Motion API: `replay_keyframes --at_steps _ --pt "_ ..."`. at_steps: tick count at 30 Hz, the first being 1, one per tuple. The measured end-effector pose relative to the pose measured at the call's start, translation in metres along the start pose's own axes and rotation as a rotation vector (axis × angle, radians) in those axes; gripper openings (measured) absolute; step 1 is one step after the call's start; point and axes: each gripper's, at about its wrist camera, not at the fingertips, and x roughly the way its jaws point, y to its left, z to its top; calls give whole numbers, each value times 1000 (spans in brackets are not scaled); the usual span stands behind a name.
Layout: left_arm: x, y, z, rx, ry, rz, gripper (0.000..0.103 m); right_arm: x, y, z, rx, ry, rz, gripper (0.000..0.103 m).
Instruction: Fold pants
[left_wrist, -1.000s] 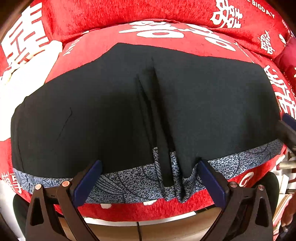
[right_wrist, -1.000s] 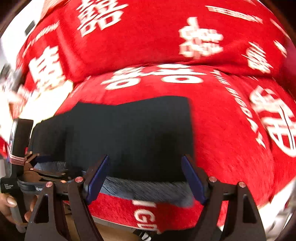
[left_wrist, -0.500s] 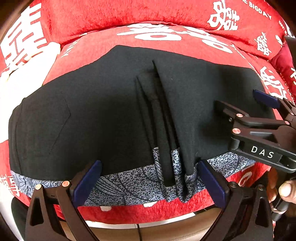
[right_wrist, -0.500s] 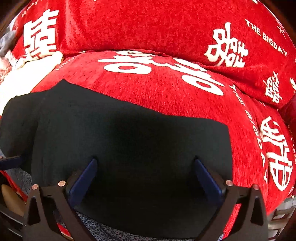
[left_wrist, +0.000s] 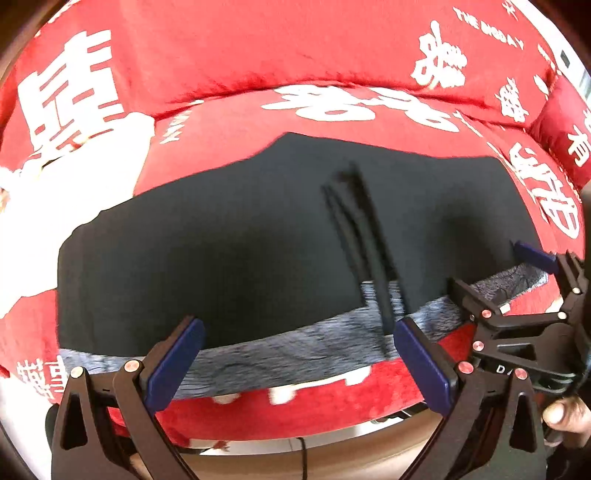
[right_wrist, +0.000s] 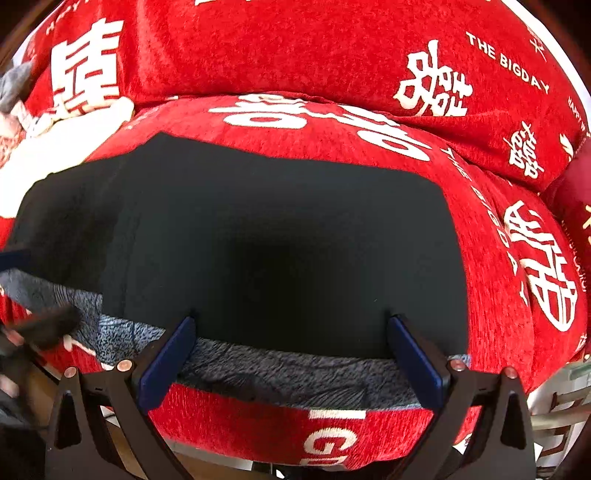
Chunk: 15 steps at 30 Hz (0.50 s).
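Black pants (left_wrist: 221, 258) with a grey patterned waistband (left_wrist: 295, 354) lie spread flat on the red sofa seat (left_wrist: 369, 398), waistband along the front edge. A raised pleat (left_wrist: 362, 229) runs up from the waistband right of the middle. My left gripper (left_wrist: 297, 332) hovers open above the waistband, nothing between its pads. My right gripper (left_wrist: 498, 273) stands open at the waistband's right end. In the right wrist view the right gripper (right_wrist: 291, 325) straddles the waistband (right_wrist: 295, 373) and black cloth (right_wrist: 277, 240) without pinching. The left gripper (right_wrist: 29, 291) shows blurred at the left edge.
The sofa back cushion (left_wrist: 258, 55) with white characters rises behind the seat. A white cloth (left_wrist: 74, 184) lies on the seat to the left of the pants. A hand (left_wrist: 565, 413) holds the right gripper. Below the seat's front edge is a brown floor (left_wrist: 295, 458).
The left gripper has lifted back from the waistband, so more sofa shows. The right gripper has swung in over the pants' right end, come down toward the waistband, and its jaws have widened.
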Motion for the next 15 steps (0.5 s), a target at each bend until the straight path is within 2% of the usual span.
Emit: replay_keyframes --at_steps 4,7,9,11,13,15 --pt "4 47 -3 -99 8 30 103 7 7 13 22 -6 21 103" --pt "13 103 -8 -249 39 47 103 17 14 26 55 -14 26 103" --pt "21 126 -11 -310 52 50 103 24 18 36 67 -18 15 103" --pt "38 147 -20 -349 94 65 103 29 21 45 82 -19 7 103" --pt "39 158 -24 -363 83 11 103 28 23 54 109 8 -8 103" --pt "29 164 -26 -357 50 27 103 16 28 59 125 -23 36 103"
